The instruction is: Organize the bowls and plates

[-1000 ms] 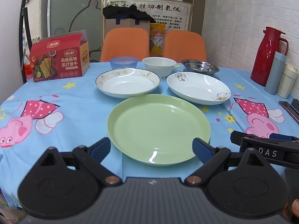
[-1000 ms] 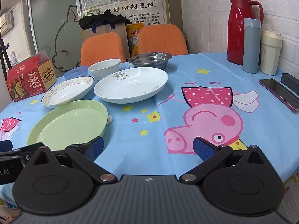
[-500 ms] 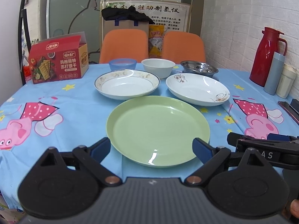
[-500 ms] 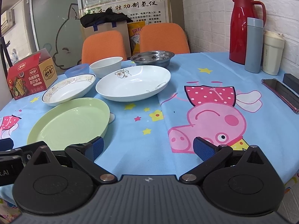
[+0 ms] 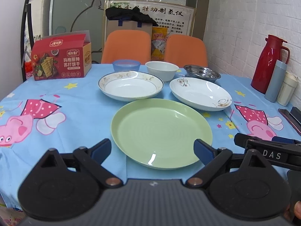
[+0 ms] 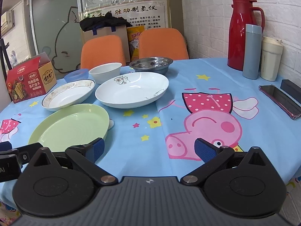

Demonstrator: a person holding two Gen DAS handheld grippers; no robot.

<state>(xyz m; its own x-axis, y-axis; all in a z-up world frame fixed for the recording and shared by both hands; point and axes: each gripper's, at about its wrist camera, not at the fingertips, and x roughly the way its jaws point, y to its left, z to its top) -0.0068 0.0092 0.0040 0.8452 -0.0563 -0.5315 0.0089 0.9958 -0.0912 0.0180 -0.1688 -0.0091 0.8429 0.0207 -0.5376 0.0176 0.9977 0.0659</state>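
Observation:
A green plate (image 5: 161, 131) lies nearest, straddled by my open, empty left gripper (image 5: 153, 149). Behind it are a gold-rimmed white plate (image 5: 130, 85) and a white plate with a flower print (image 5: 200, 94). Further back stand a blue bowl (image 5: 126, 65), a white bowl (image 5: 162, 70) and a steel bowl (image 5: 202, 72). My right gripper (image 6: 149, 147) is open and empty over the tablecloth, right of the green plate (image 6: 71, 126). The flower plate (image 6: 131, 91), gold-rimmed plate (image 6: 68, 95), white bowl (image 6: 105, 72) and steel bowl (image 6: 151, 64) show there too.
A red cracker box (image 5: 61, 58) stands at the back left. A red thermos (image 6: 242, 33), a grey flask (image 6: 253, 51) and a cream cup (image 6: 270, 60) stand by the right wall. A phone (image 6: 280, 98) lies at the right edge. Two orange chairs (image 5: 128, 46) stand behind the table.
Both grippers have drawn back and up slightly, so the dishes sit a little farther away. Nothing was taken hold of; both stay open.

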